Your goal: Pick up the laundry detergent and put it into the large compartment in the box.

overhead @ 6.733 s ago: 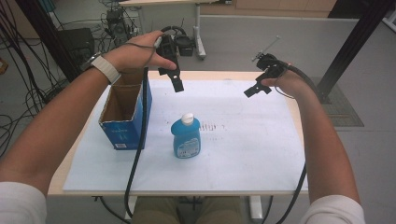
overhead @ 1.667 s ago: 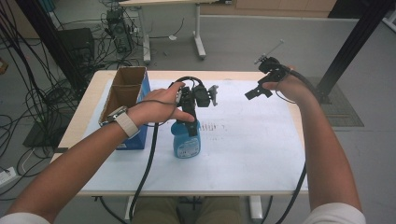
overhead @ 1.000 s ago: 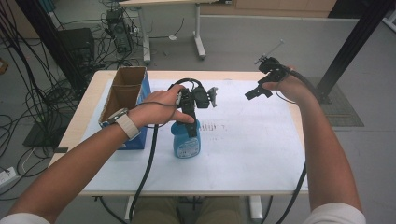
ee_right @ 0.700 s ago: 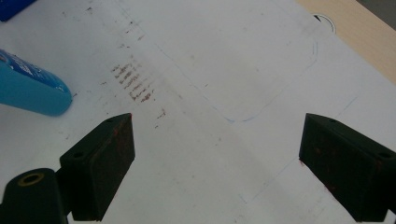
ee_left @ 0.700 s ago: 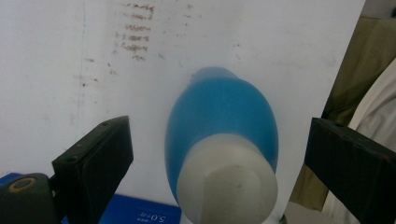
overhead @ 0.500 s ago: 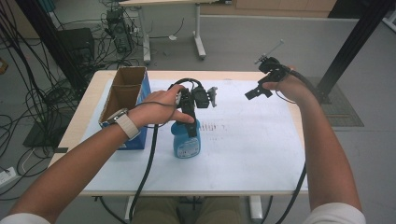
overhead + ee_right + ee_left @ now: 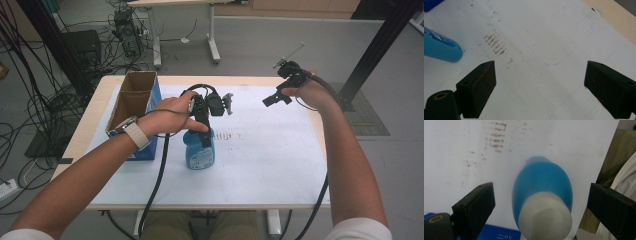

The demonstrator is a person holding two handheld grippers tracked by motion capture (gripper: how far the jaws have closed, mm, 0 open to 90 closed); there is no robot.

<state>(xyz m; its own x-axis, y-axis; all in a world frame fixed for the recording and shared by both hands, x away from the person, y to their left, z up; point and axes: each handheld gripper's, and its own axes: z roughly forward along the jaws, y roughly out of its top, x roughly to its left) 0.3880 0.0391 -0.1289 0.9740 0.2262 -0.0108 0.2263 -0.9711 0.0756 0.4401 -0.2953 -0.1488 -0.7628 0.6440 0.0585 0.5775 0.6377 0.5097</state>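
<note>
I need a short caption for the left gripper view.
Open left gripper poised over the white cap of a blue bottle.

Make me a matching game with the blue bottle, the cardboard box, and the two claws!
Things:
1. blue bottle
2. cardboard box
3. left claw
4. right claw

Places or states:
A. open-topped, at the table's left side
B. open, straddling the bottle's white cap from above
C. standing upright on the white sheet
D. open, held up over the table's far right part

Pairs: 1-C, 2-A, 3-B, 4-D
</note>
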